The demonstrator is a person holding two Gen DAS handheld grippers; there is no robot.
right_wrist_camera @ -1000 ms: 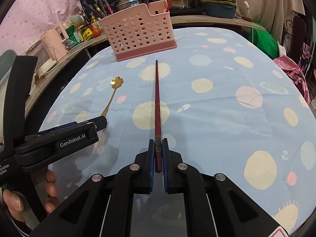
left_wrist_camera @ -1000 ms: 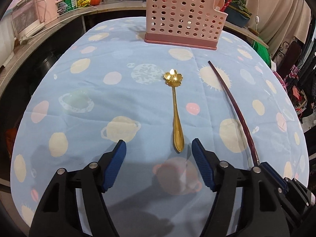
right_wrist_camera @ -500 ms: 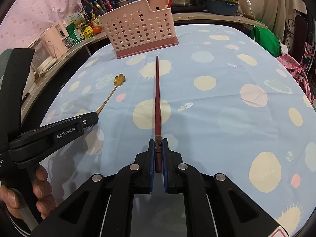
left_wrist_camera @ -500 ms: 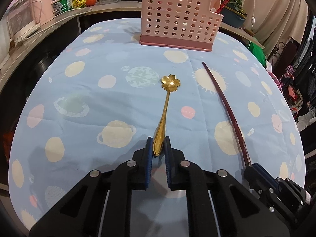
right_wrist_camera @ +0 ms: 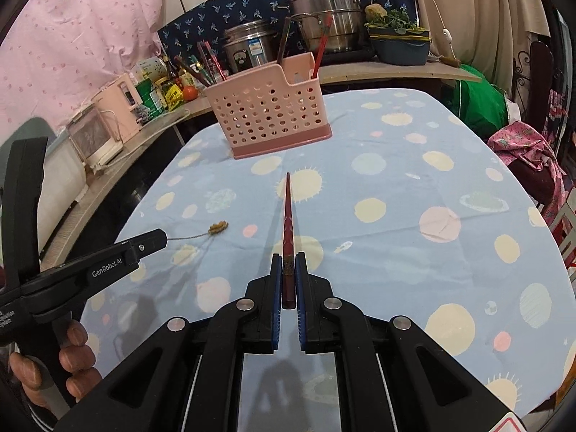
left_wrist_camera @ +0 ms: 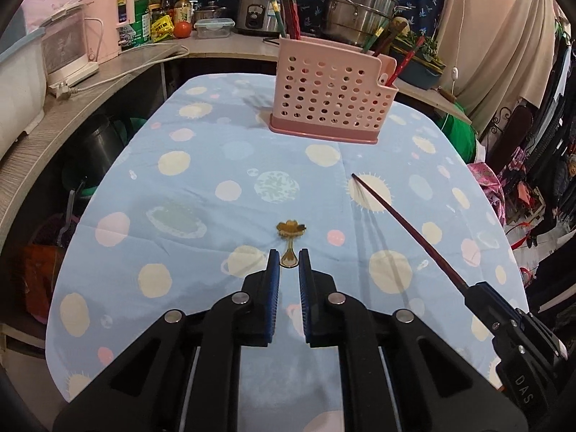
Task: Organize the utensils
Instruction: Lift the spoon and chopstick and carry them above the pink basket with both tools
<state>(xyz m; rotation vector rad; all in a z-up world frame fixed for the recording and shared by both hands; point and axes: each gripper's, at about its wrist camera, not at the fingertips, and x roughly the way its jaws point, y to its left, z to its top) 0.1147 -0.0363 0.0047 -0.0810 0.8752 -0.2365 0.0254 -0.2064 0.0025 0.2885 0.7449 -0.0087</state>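
My left gripper [left_wrist_camera: 289, 264] is shut on the handle of a gold spoon [left_wrist_camera: 291, 232] with a flower-shaped bowl, held lifted above the blue tablecloth, pointing forward. My right gripper [right_wrist_camera: 288, 270] is shut on the end of a dark red chopstick [right_wrist_camera: 288, 212], also lifted and pointing toward a pink perforated utensil basket [right_wrist_camera: 271, 115]. The basket [left_wrist_camera: 329, 102] stands at the far end of the table and holds several chopsticks. In the right wrist view the left gripper [right_wrist_camera: 158, 239] with the spoon [right_wrist_camera: 217, 227] is at the left. In the left wrist view the chopstick [left_wrist_camera: 406, 223] and right gripper [left_wrist_camera: 475, 293] are at the right.
The table has a blue cloth [left_wrist_camera: 201, 187] with pale circles. Behind it a counter [left_wrist_camera: 108, 75] carries pots, a rice cooker, bottles and pink appliances. Clothes and a green bag lie at the right edge [right_wrist_camera: 482, 104].
My left gripper closed on the spoon handle and lifted it off the cloth. My right gripper raised the chopstick; both views now look more level toward the basket.
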